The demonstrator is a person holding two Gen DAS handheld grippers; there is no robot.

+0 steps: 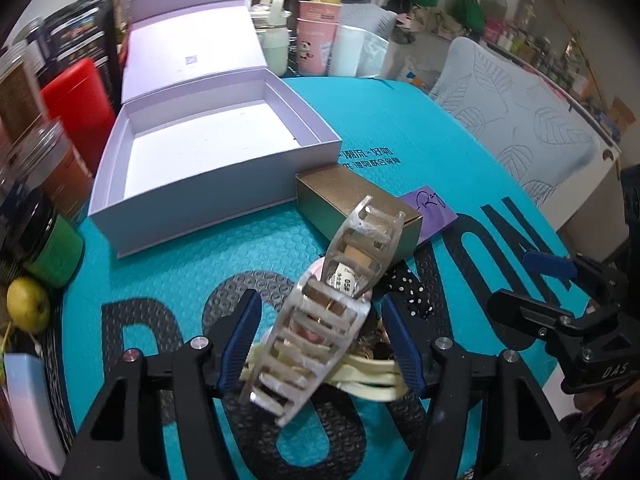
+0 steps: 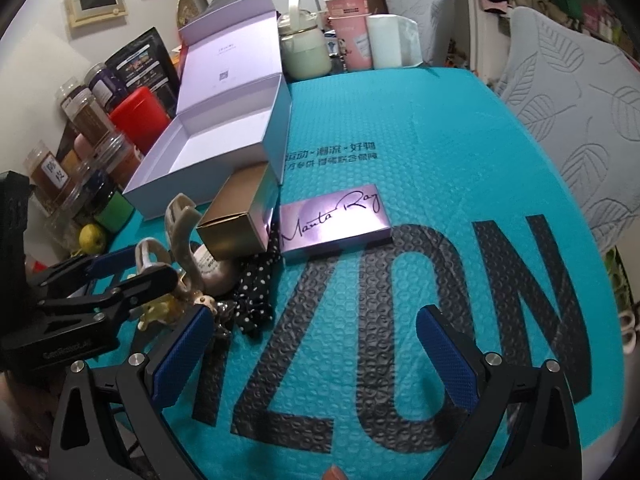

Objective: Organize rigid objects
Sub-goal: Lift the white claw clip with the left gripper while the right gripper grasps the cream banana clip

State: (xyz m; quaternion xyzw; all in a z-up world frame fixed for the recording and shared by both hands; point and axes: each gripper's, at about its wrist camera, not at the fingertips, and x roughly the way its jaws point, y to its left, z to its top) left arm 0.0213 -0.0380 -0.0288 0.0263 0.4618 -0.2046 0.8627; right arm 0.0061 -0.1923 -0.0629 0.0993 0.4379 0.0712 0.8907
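A pearly white hair claw clip [image 1: 320, 312] stands tilted between the fingers of my left gripper [image 1: 320, 304]. A small gap shows beside the right pad, so the jaws read as open around it. Under it lie a cream clip [image 1: 368, 376] and a pink round item [image 1: 348, 280]. Behind them are a gold box [image 1: 340, 196], a purple "Manta Ray" box [image 2: 334, 220] and a polka-dot scrunchie [image 2: 256, 292]. The open white box [image 1: 216, 196] is empty. My right gripper [image 2: 314, 314] hangs open over the teal mat [image 2: 420, 140] with nothing between its fingers.
Jars [image 1: 52, 168], a red tin [image 1: 80, 104] and a yellow fruit [image 1: 28, 304] crowd the mat's left edge. A kettle [image 2: 304, 52], pink cups [image 2: 352, 36] and a white roll [image 2: 386, 40] stand at the back. Cushioned chairs [image 2: 568, 120] flank the right side.
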